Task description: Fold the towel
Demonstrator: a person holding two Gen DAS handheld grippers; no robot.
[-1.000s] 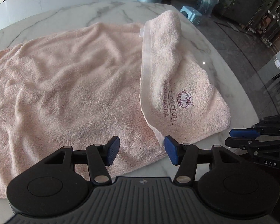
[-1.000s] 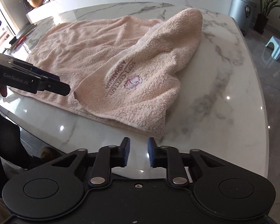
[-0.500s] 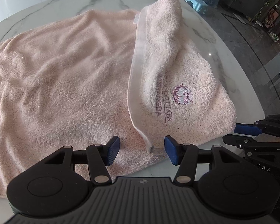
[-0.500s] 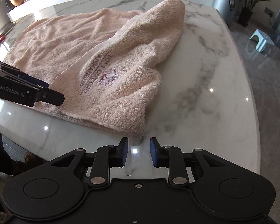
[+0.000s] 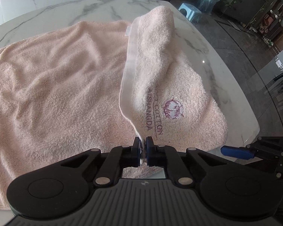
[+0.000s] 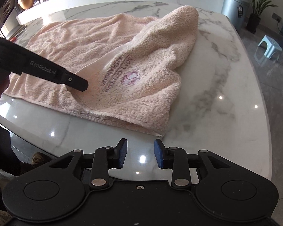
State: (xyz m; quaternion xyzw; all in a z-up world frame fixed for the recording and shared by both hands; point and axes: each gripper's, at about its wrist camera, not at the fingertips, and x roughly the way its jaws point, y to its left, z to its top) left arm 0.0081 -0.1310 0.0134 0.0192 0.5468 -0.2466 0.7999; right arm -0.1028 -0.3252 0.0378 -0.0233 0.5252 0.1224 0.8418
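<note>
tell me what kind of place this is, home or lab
Most likely a home, an open living or dining area. The pink towel lies on a marble table; beyond it stand a water jug, a small blue stool, a potted plant and shelves of ornaments.

Left claw (image 5: 143,151): matte black plastic linkage arms, silver round pivot pins, blue ribbed pads (image 5: 148,146), ridged black housing with two round discs.
Right claw (image 6: 140,155): same black frame, silver pivots, one small screw, blue pads (image 6: 159,155).
Marking: white "GenRobot.AI" lettering on the left claw's side.
Clothing: dark sleeve (image 6: 0,145), brown shoe (image 6: 38,159).
</note>
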